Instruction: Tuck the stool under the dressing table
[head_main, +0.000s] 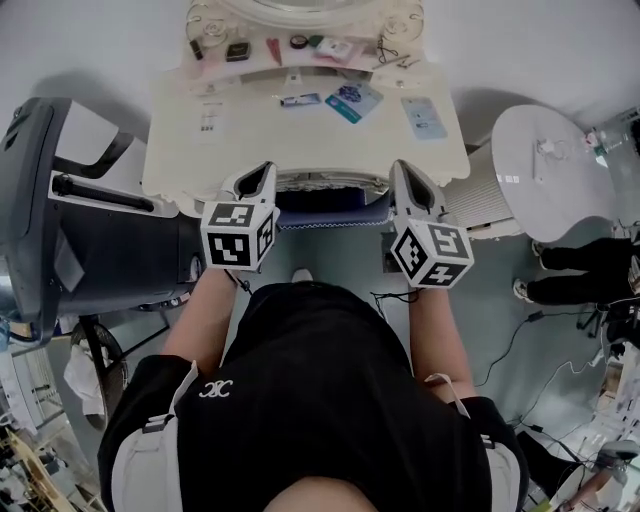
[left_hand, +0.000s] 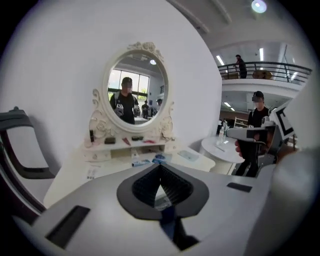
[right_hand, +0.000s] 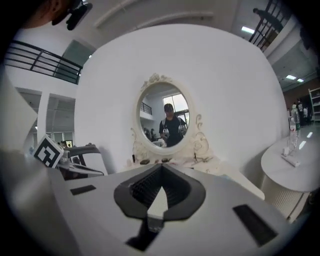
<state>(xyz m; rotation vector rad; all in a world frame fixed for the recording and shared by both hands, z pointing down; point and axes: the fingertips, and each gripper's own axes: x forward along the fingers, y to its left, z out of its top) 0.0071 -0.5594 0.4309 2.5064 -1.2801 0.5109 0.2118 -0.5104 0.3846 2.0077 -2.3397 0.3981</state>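
Black pads of the left gripper (left_hand: 160, 167) and the right gripper (right_hand: 161, 169) meet at their tips, with nothing between them. Only the head view shows the stool (head_main: 330, 208), its blue seat partly under the front edge of the dressing table (head_main: 250, 135), between both grippers. Only the gripper views show the whole oval mirror (right_hand: 165, 120) behind, with a person reflected in it

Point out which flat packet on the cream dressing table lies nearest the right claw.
The pale blue rectangular packet near the tabletop's right end, just beyond the right claw; the darker blue packet sits mid-table, the white sheet far left.
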